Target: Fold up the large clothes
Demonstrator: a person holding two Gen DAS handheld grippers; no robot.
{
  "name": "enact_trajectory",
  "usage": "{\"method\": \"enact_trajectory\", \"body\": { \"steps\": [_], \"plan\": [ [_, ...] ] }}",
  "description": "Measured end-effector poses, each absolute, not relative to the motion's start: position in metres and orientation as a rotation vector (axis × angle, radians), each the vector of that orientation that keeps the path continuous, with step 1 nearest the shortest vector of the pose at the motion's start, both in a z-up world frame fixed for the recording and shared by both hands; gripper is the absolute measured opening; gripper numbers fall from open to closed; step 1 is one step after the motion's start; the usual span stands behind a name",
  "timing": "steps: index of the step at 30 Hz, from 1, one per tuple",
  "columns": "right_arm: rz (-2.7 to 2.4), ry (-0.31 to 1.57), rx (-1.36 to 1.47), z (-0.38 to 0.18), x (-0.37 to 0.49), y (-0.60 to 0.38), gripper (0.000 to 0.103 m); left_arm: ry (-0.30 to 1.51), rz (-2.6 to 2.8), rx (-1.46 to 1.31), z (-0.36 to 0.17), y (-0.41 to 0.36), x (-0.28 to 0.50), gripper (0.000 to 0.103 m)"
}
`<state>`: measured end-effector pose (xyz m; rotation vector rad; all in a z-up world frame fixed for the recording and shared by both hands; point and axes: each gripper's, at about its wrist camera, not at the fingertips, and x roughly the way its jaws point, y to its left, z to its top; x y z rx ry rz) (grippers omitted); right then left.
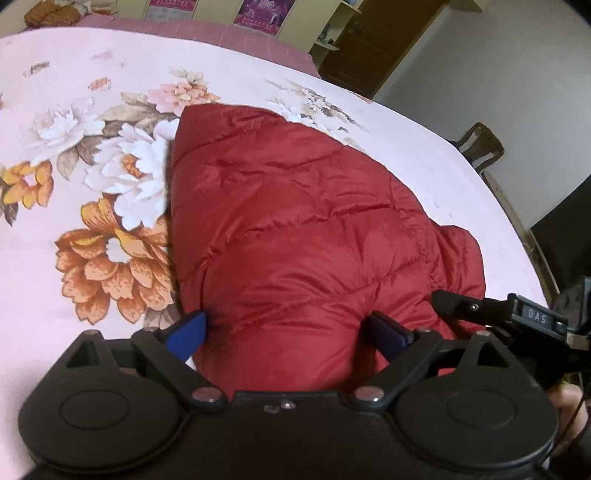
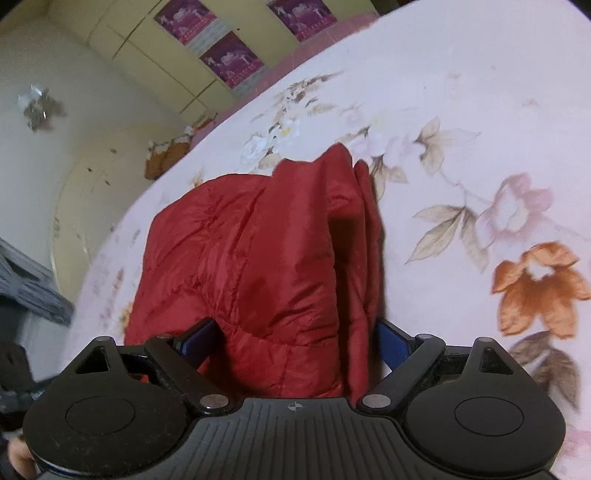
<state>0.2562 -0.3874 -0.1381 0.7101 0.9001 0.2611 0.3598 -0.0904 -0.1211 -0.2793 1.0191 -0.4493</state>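
A red quilted puffer jacket (image 1: 295,229) lies folded on a pink floral bedsheet (image 1: 92,110). My left gripper (image 1: 288,332) has its blue fingers wide apart, with the jacket's near edge bulging between them. In the right wrist view the jacket (image 2: 251,266) fills the middle, its folded layers stacked at the right side. My right gripper (image 2: 295,343) is also spread wide around the thick near edge of the jacket. The right gripper's body also shows in the left wrist view (image 1: 517,314), close by on the right.
The bedsheet (image 2: 480,110) spreads around the jacket. A wooden chair (image 1: 480,147) stands beyond the bed's right edge, next to a dark door (image 1: 369,48). Yellow cabinets with purple posters (image 2: 225,59) line the far wall. An orange-brown cloth (image 1: 51,14) lies at the bed's far end.
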Motion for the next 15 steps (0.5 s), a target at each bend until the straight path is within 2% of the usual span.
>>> {"method": "enact_trajectory", "body": {
  "steps": [2, 3, 4, 5, 8, 11, 15],
  "plan": [
    [0.281, 0.903, 0.709, -0.138, 0.259, -0.385, 0.086, 1.016, -0.459, -0.288, -0.122, -0.090, 0.358, 0.086],
    [0.294, 0.909, 0.715, -0.139, 0.261, -0.384, 0.080, 1.012, -0.460, -0.290, -0.121, -0.089, 0.357, 0.085],
    [0.313, 0.918, 0.728, -0.140, 0.262, -0.384, 0.067, 1.009, -0.459, -0.290, -0.121, -0.089, 0.356, 0.081],
    [0.325, 0.927, 0.755, -0.142, 0.262, -0.384, 0.060, 1.006, -0.457, -0.290, -0.120, -0.088, 0.356, 0.078],
    [0.353, 0.938, 0.788, -0.143, 0.263, -0.383, 0.044, 0.991, -0.455, -0.278, -0.115, -0.089, 0.353, 0.069],
    [0.371, 0.927, 0.782, -0.133, 0.261, -0.381, 0.036, 0.971, -0.450, -0.268, -0.108, -0.089, 0.349, 0.061],
    [0.400, 0.892, 0.778, -0.113, 0.262, -0.374, 0.033, 0.942, -0.440, -0.274, -0.092, -0.081, 0.348, 0.050]
  ]
}}
